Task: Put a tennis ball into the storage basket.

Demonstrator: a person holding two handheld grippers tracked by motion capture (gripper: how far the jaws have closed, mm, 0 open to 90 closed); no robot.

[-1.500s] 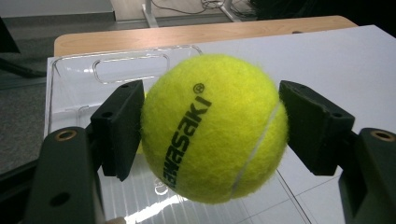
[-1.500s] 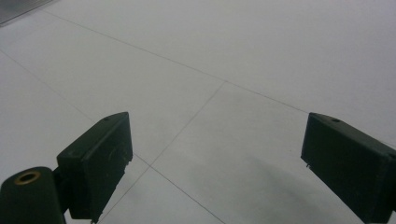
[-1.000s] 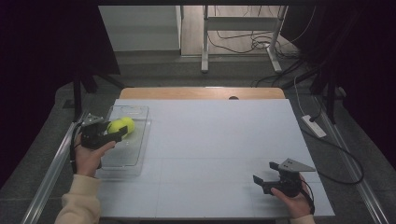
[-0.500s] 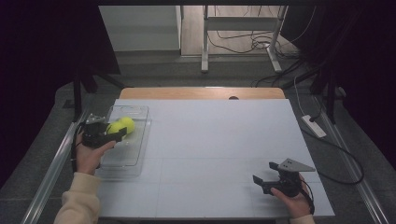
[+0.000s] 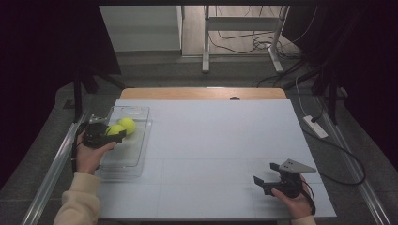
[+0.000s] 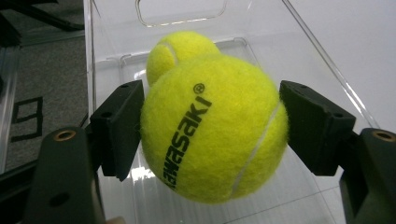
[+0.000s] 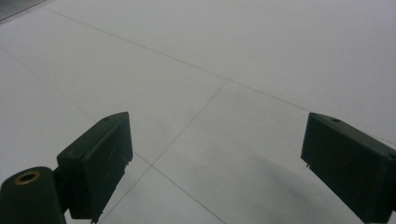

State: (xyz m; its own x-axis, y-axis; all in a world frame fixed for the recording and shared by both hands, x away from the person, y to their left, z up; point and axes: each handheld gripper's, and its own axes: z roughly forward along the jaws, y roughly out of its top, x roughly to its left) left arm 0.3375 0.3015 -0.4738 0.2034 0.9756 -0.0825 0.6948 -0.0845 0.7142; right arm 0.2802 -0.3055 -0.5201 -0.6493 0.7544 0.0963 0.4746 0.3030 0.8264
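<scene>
High view takes in the white table (image 5: 211, 140), with a clear plastic bin (image 5: 126, 140) at its left edge and the right gripper (image 5: 270, 177) near the front right corner, well apart from the bin, its jaws spread wide over bare tabletop. Over the bin, the left gripper (image 6: 210, 126) clamps a yellow tennis ball (image 6: 215, 128) between both jaws. Just behind it, a second tennis ball (image 6: 180, 51) lies inside the bin.

Open white tabletop (image 5: 220, 140) between the two grippers, clear bin (image 5: 136, 154) standing at its left edge, second tennis ball (image 6: 180, 51) occupying the bin's far end.
</scene>
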